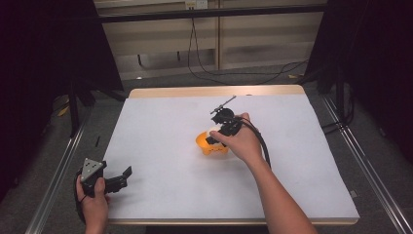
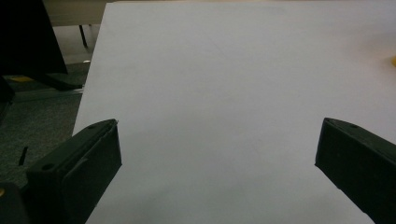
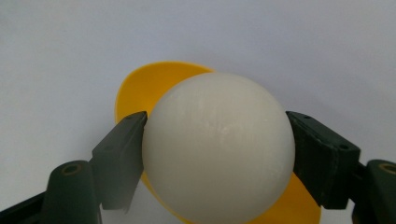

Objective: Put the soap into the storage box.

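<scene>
Here the right gripper (image 3: 217, 144) has its two black jaws pressed on both sides of a white ball (image 3: 218, 147), directly above an orange bowl (image 3: 154, 88). In the right gripper view the ball covers most of the bowl, so whether the ball touches the bowl's bottom cannot be told. In the high view the right hand (image 1: 242, 141) hides the ball almost fully, and the bowl (image 1: 207, 144) stands near the middle of the white table (image 1: 165, 146). The left gripper (image 1: 117, 180) is well apart from the bowl, at the table's near left corner, its jaws wide apart over bare surface. A yellow speck at the right border of the left gripper view is cut off.
</scene>
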The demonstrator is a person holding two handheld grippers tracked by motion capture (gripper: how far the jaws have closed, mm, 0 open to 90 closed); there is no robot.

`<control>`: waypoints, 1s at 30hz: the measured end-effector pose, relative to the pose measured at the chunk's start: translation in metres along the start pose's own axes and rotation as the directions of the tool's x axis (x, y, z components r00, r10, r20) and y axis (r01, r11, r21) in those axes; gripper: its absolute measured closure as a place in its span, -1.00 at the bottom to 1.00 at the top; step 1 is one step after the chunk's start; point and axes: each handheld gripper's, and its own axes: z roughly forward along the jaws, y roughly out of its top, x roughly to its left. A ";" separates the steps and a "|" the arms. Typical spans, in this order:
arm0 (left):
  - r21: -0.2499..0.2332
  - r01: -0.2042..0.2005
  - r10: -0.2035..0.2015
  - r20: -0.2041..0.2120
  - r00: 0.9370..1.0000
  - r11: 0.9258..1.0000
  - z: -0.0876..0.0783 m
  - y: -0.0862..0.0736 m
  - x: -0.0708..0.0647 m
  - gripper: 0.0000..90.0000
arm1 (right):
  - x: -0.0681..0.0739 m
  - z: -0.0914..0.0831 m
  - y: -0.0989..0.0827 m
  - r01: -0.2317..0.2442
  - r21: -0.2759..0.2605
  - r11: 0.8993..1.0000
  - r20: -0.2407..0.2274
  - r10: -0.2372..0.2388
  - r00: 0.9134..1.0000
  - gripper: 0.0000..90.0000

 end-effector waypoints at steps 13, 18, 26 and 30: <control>0.001 -0.001 0.001 0.001 1.000 1.000 0.000 0.000 0.000 -1.00 | 0.002 0.008 0.000 -0.005 0.025 1.000 0.006 0.005 1.000 -0.46; 0.001 -0.002 0.002 0.002 1.000 1.000 0.000 0.000 0.000 -1.00 | 0.002 0.010 -0.001 -0.010 0.029 1.000 -0.002 0.010 1.000 -0.46; 0.000 0.000 0.000 0.002 1.000 1.000 0.000 0.000 0.000 -1.00 | -0.001 0.000 -0.002 -0.027 -0.020 0.999 -0.009 0.027 1.000 -0.66; 0.000 0.000 0.000 0.001 1.000 1.000 0.000 0.000 0.000 -1.00 | -0.005 -0.007 -0.006 -0.038 -0.040 0.998 -0.005 0.038 0.999 -0.69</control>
